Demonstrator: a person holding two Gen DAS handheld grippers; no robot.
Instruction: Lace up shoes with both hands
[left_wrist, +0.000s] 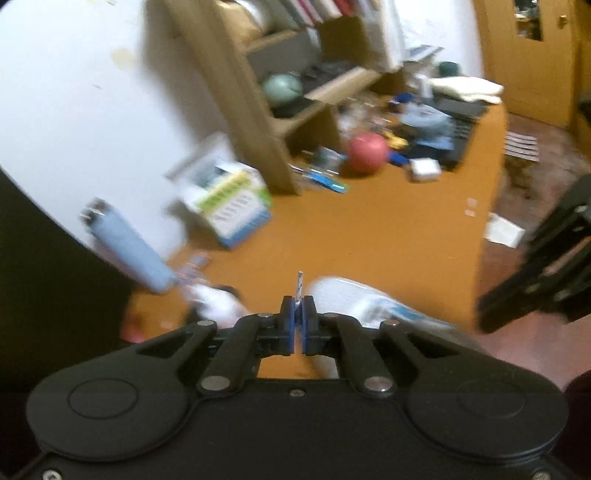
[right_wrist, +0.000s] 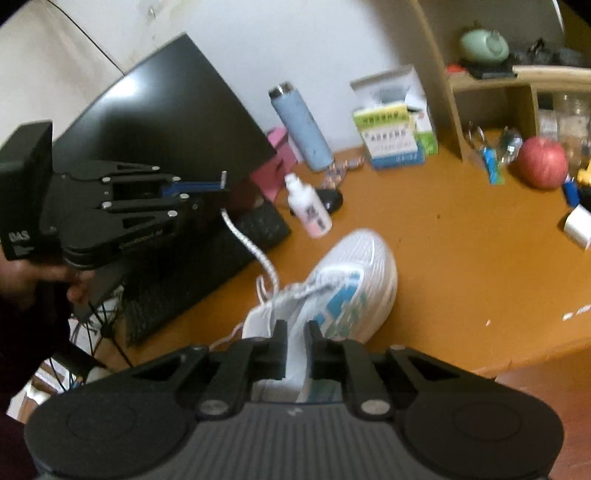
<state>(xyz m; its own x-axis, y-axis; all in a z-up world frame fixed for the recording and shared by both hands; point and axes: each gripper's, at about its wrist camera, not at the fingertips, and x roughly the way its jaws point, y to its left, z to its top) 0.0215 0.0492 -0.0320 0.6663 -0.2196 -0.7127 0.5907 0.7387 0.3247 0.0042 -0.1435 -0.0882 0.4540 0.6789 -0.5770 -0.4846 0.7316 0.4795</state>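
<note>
White lace (right_wrist: 247, 240) pinched in left hand-held gripper (left_wrist: 297, 310) — right hand-held gripper (right_wrist: 295, 328) slightly parted, empty — shoe (right_wrist: 332, 288) mid-desk (right_wrist: 461, 258).

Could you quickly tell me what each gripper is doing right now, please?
Left gripper: closed on the white shoelace, its tip poking out above the pads.
Right gripper: slightly open, holding nothing, above the white shoe.

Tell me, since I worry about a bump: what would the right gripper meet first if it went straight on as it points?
Most likely the white mesh sneaker with blue side markings, which lies directly ahead of the slightly parted right gripper. Depth is unclear.
</note>
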